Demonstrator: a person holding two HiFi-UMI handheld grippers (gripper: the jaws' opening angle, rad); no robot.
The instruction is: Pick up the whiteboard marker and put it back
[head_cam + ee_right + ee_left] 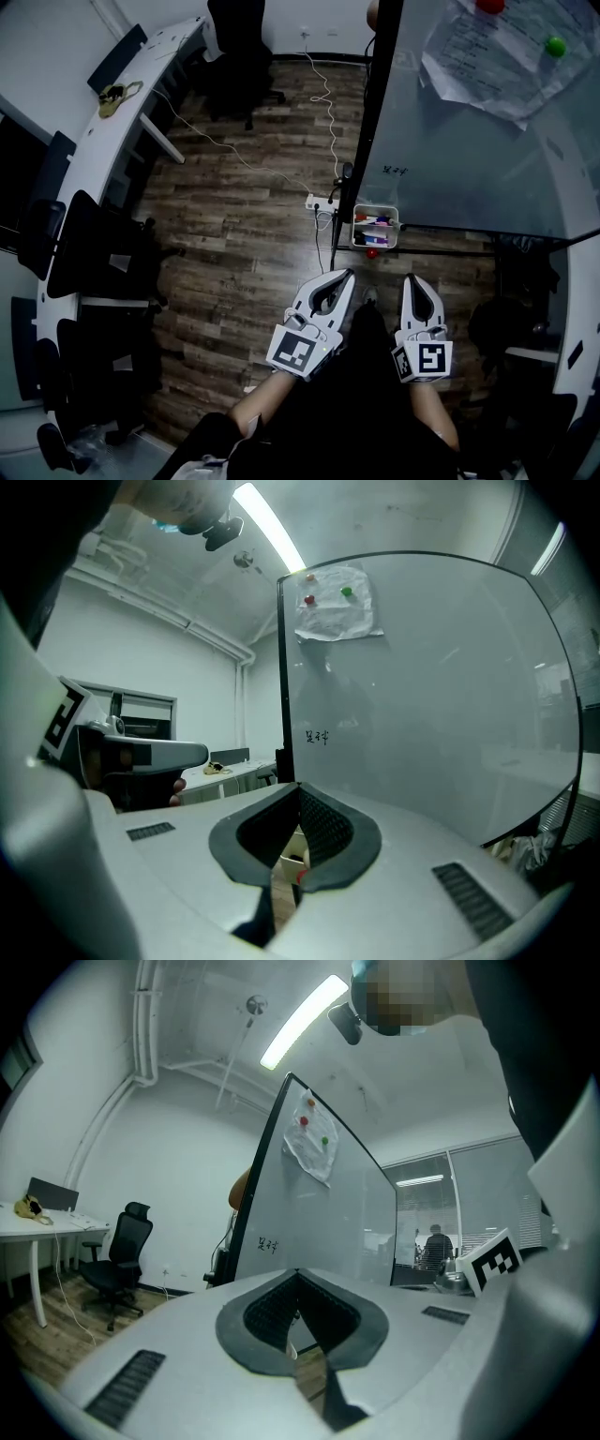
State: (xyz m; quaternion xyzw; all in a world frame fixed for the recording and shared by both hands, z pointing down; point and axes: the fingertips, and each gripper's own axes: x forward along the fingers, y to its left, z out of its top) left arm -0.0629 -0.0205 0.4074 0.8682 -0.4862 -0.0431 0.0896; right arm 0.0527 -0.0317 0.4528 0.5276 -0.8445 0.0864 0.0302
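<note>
A small white basket (pixel 376 239) hangs at the lower edge of the whiteboard (pixel 450 159) and holds several markers (pixel 378 221); a small red thing (pixel 372 252) sits just below it. Both grippers hover side by side in front of the basket, short of it. My left gripper (pixel 346 274) has its jaws closed together with nothing between them, tips meeting (pixel 298 1272). My right gripper (pixel 412 278) is likewise shut and empty (pixel 298 786). Through its jaw gap I glimpse the basket (pixel 292 860) and the red thing (pixel 301 877).
A sheet of paper (pixel 497 56) is pinned to the whiteboard by red and green magnets. A power strip (pixel 319 202) with a white cable lies on the wooden floor by the board's black frame. White desks (pixel 122 122) and black office chairs (pixel 239 66) stand at the left.
</note>
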